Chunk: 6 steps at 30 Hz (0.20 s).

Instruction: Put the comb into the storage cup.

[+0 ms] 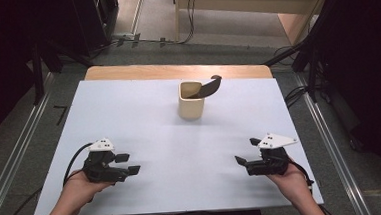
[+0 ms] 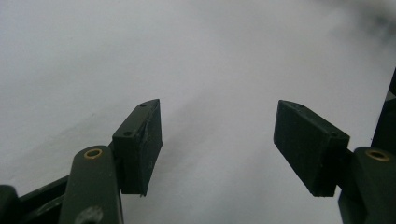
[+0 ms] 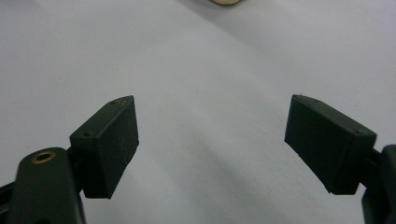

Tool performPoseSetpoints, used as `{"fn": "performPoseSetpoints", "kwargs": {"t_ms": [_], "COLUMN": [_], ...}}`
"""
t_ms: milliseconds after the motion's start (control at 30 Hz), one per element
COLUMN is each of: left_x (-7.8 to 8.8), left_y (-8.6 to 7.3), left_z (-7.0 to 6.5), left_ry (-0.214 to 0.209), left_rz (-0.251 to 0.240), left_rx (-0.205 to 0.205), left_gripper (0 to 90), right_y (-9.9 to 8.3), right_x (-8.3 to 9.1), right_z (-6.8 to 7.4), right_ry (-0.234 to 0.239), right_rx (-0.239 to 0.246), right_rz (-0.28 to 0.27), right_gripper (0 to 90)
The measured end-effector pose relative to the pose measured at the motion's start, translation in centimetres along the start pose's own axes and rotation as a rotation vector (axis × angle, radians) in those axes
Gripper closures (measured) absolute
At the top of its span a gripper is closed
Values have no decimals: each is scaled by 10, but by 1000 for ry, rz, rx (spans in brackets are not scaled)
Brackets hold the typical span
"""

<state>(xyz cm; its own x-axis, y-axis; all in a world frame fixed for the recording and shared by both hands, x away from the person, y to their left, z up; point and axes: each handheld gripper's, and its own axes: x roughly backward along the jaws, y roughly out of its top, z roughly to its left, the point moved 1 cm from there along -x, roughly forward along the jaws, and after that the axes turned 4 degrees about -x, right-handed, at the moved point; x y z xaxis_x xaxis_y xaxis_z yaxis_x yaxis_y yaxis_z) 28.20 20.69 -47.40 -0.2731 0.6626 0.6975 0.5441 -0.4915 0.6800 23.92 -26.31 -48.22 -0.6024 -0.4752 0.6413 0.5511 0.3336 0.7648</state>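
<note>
Here the cream cup point(image 1: 192, 106) stands upright on the far middle of the white table top point(image 1: 144, 115), with a dark scoop-like utensil point(image 1: 206, 89) resting inside it, its handle leaning out over the rim toward the right. Both tools lie well apart from the cup, near the person's edge of the table. The left gripper point(image 1: 132, 162) is held low over the surface at the near left, jaws spread wide with nothing between them; the left gripper view confirms bare white surface between its pads point(image 2: 140, 147). The right gripper point(image 1: 247, 151) sits at the near right, likewise released, and the right gripper view shows its pads point(image 3: 109, 144) parted over empty table, with the cup's base point(image 3: 226, 2) just at the top edge. Judged from this layout, the utensil is already in the cup and nothing is in hand, so the work appears either finished or not yet begun; which of the two cannot be told. The top is a plain white sheet over a wooden board point(image 1: 176, 71); beyond it lie grey floor, trailing cables and dark stands to either side
</note>
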Motion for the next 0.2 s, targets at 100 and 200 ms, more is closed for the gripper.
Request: {"fn": "performPoseSetpoints", "kwargs": {"t_ms": [100, 200], "left_x": [0, 0], "left_y": [0, 0], "left_z": [0, 0], "left_ry": [0, 0], "left_rz": [0, 0], "left_rx": [-1, -1], "left_gripper": [341, 341], "right_y": [0, -1], "right_x": [-1, -2], "right_z": [1, 1], "right_ry": [-1, 10], "right_rx": [11, 21], "right_rz": [5, 8], "right_gripper": [159, 170]}}
